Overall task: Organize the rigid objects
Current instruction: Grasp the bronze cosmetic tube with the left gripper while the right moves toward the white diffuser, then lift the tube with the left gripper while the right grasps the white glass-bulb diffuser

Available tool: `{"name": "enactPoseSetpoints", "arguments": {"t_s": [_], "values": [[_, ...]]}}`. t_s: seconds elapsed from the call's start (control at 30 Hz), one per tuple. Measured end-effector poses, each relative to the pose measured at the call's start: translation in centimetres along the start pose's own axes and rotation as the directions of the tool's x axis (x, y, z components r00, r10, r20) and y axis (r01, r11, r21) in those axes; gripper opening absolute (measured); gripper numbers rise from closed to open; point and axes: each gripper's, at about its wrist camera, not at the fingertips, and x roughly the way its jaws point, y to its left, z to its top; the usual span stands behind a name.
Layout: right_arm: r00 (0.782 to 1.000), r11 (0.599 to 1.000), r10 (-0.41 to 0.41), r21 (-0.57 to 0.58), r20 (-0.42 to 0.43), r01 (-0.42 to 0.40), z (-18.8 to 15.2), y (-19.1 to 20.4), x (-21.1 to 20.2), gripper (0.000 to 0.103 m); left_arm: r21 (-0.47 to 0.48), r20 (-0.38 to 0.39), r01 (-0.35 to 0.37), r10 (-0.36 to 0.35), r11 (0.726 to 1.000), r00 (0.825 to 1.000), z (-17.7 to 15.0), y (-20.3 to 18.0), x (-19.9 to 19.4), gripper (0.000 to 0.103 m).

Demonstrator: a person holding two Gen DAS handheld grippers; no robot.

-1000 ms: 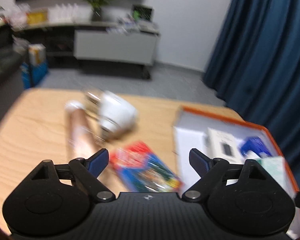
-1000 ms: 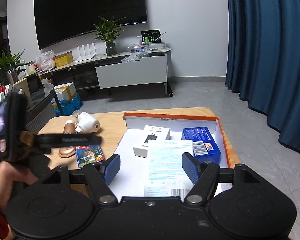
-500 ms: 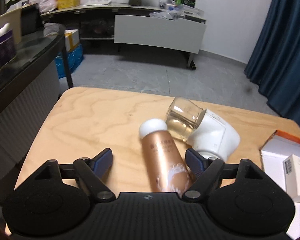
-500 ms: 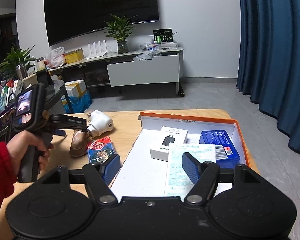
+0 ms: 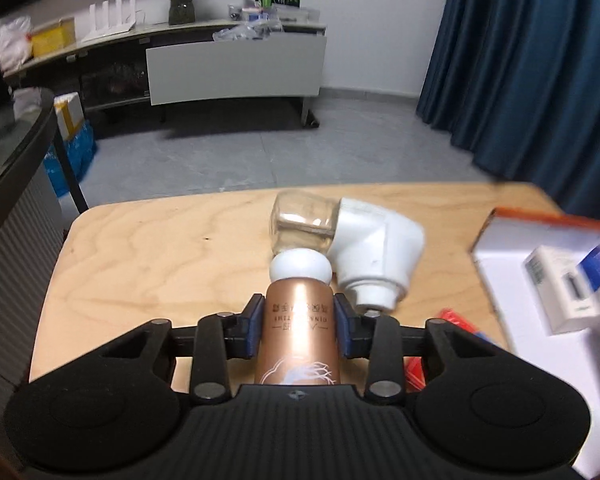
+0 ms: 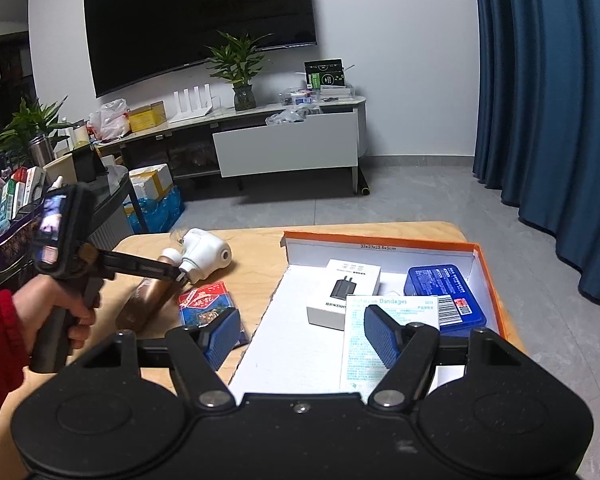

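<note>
A copper-coloured bottle (image 5: 300,348) with a white cap (image 5: 301,266) lies on the wooden table (image 5: 160,248). My left gripper (image 5: 299,314) is shut on it, both blue pads pressing its sides just below the cap. In the right wrist view the same bottle (image 6: 146,302) shows in the left gripper (image 6: 178,276), which a hand in a red sleeve holds. My right gripper (image 6: 300,336) stands open over the near part of the orange-rimmed box (image 6: 380,240), nothing between its fingers.
A white device (image 5: 376,248) with a clear jar (image 5: 302,220) lies right beside the bottle's cap. A red and blue packet (image 6: 208,304) lies next to the box. In the box are a white charger carton (image 6: 342,296), a blue case (image 6: 444,296) and a bandage packet (image 6: 380,344).
My left gripper swung left from the packet to the copper bottle and shut on it. The right gripper stayed open over the box.
</note>
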Motion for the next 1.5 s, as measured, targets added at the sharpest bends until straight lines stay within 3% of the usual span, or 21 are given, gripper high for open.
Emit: {"name": "enactPoseSetpoints", "arguments": {"t_s": [0.37,0.83,1.03,1.3,1.5], "values": [[0.999,0.998,0.052,0.020,-0.006,-0.052,0.2,0.9,-0.1,0.081,-0.075,0.179,0.061,-0.047,0.995,0.983,-1.3,2.1,-10.8,0.036],[0.987,0.988,0.149,-0.023,-0.065,-0.151,1.6,5.4,3.4,0.081,-0.124,0.231,0.090,-0.059,0.988,0.971,-3.9,2.5,-14.6,0.035],[0.980,0.981,0.166,-0.085,-0.108,-0.175,4.1,7.7,8.3,0.090,-0.126,0.224,0.135,-0.105,0.983,0.969,-5.2,1.6,-14.4,0.035],[0.956,0.975,0.159,-0.116,-0.245,-0.191,7.6,10.5,18.8,0.096,-0.130,0.227,0.176,-0.143,0.976,0.963,-6.0,1.4,-13.3,0.035],[0.940,0.974,0.065,-0.183,-0.336,-0.132,8.0,12.8,25.2,0.097,-0.132,0.227,0.180,-0.147,0.975,0.963,-6.5,1.3,-13.0,0.035]]}}
